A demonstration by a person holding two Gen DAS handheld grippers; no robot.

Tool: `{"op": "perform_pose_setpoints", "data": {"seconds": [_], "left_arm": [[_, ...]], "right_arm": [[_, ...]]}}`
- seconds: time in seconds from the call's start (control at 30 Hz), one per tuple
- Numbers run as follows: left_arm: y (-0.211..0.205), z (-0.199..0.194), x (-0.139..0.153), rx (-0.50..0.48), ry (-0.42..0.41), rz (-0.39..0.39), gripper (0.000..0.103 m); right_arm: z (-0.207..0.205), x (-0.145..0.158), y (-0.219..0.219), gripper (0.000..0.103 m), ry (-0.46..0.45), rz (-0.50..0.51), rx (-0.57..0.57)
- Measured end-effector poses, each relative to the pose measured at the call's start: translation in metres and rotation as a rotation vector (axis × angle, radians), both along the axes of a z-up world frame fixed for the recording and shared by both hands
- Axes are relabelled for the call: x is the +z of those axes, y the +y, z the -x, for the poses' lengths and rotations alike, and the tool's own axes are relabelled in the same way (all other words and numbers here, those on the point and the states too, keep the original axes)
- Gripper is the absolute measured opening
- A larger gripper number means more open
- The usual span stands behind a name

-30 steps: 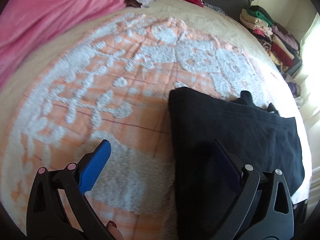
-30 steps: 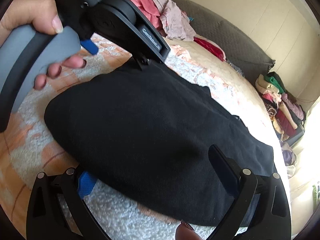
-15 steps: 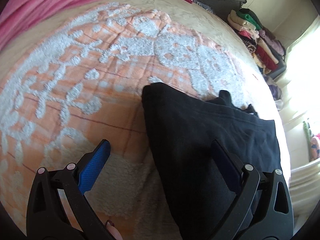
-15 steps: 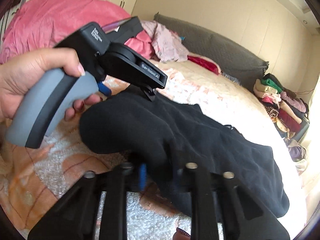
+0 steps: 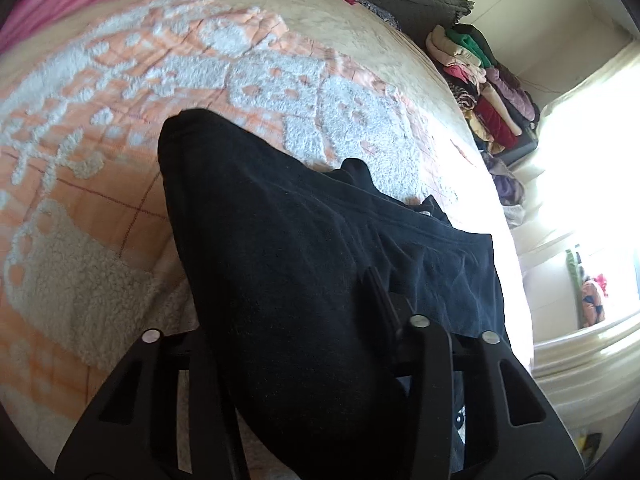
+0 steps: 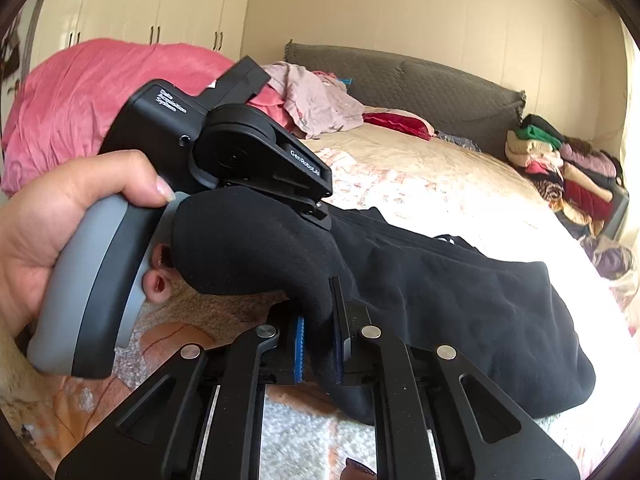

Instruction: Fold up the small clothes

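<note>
A black garment [image 5: 304,240] lies across the orange-and-white blanket [image 5: 100,140], its near edge raised. My left gripper [image 5: 288,300] is closing on a thick fold of that edge. The cloth fills the gap and hides the left finger, and only the right finger [image 5: 374,292] shows. In the right wrist view a hand [image 6: 60,220] holds the left gripper's black body [image 6: 224,152], with the bunched cloth lifted beneath it. My right gripper [image 6: 318,340] is closing too, its blue pads [image 6: 299,352] pinching a hanging fold of the black garment [image 6: 460,292].
A pink duvet [image 6: 80,92] is heaped at the bed's far left. Loose pale clothes [image 6: 316,104] and a red item [image 6: 396,122] lie by the grey headboard [image 6: 420,88]. A stack of folded clothes [image 6: 560,160] sits at the far right. Bright window light washes out the right side.
Both grippers went from wide open to closed on the garment's near edge, the right one first, then the left. The edge has risen off the blanket and bunched up.
</note>
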State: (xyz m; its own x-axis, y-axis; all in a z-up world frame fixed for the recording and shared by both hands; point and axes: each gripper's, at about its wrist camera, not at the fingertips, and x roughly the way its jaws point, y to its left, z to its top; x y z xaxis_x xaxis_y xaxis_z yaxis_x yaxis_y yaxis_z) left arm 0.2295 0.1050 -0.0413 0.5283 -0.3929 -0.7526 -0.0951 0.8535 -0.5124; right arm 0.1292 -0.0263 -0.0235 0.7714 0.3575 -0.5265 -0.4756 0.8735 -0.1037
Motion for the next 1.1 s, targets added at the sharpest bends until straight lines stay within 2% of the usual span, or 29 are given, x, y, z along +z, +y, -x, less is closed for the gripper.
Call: {"op": "perform_pose_setpoints", "data": {"seconds": [0.1,0.23,0.63,1.1], "left_arm": [[-0.014,0.001,0.014,-0.006,-0.014,-0.067,0.027],[-0.028,0.000,0.030,-0.021,-0.031,-0.142,0.026],[-0.048,0.010,0.055,0.005,-0.027,-0.197,0.025],[-0.084,0.002,0.073,0.002,-0.042,-0.263,0.025]], "right_arm": [[0.003,0.004,-0.011,0.008,0.003,-0.031,-0.010],[0.006,0.010,-0.022,0.008,0.003,-0.068,-0.028],[0.018,0.028,-0.046,0.007,0.017,-0.136,-0.061],[0.009,0.039,-0.080,0.007,0.042,-0.226,-0.097]]}}
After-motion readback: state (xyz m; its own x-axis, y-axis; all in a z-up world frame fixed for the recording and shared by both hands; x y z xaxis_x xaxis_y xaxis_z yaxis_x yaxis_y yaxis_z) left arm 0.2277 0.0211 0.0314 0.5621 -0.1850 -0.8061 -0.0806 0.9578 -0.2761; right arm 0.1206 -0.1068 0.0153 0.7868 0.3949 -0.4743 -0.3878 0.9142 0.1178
